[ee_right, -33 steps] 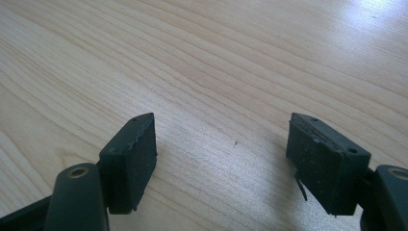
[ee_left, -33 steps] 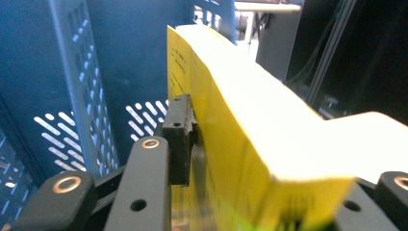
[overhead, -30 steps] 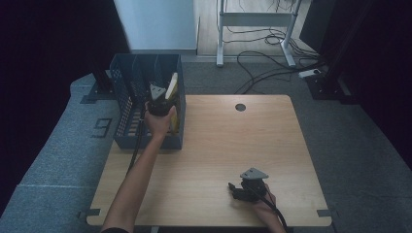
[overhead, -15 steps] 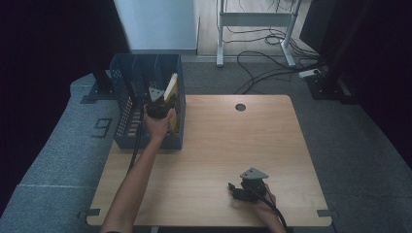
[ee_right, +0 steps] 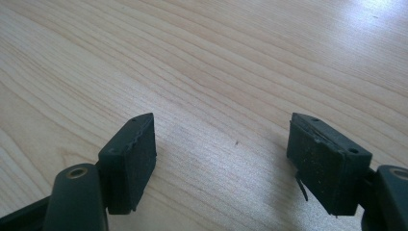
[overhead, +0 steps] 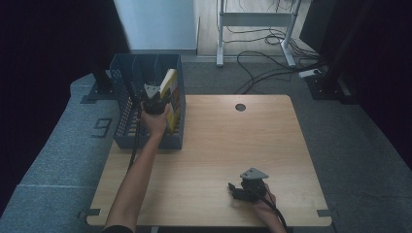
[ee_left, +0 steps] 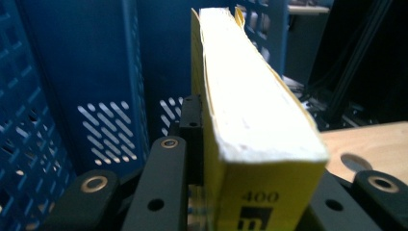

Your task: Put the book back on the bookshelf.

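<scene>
Though gripped, book (ee_left: 250,110) btm cut off

So the right gripper (ee_right: 221,163) is just sitting low over the tabletop (ee_right: 216,62), light wood with grain lines running diagonally across it. Its two black fingers (ee_right: 132,161) come up from the bottom edge and stand wide apart, nothing between them but bare wood. The pads look ribbed and a bit dusty. A tiny dark speck sits on the tabletop between the fingers, closer to the middle. Bright glare toward the tabletop's top right corner.
</scene>
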Demonstrator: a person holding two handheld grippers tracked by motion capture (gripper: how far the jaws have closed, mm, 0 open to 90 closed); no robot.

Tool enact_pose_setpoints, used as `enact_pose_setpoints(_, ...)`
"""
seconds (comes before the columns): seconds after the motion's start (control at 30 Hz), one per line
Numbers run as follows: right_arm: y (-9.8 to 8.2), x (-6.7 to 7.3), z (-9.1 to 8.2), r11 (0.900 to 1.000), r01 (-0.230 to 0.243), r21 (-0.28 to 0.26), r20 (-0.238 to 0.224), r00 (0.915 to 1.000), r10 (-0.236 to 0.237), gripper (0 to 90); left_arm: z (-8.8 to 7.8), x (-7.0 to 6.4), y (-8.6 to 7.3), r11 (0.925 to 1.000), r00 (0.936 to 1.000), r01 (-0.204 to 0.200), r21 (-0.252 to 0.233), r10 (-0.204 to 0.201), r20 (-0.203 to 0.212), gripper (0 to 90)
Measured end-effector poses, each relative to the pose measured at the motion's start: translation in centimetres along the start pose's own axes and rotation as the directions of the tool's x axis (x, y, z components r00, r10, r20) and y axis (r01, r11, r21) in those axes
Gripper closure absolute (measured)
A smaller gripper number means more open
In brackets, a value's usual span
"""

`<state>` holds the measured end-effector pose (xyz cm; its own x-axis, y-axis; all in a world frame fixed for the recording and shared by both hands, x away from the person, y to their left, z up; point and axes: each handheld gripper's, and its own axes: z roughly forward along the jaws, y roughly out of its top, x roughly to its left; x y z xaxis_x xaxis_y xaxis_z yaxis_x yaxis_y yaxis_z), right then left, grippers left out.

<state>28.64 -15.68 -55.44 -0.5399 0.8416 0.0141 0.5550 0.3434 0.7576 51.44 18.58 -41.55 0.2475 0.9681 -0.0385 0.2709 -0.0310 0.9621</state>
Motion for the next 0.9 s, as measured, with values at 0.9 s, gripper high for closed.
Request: enact_pose_setpoints(0.9, 0.0, 0.0, 0.0, 1.000, 0.004, 0.001, -0.011, 0.9999, -0.004, 24.2, 3.4, -1.8, -0.6, 1.0000, 0.9996, 0.000, -0.009, 0.000, -0.028, 75.1)
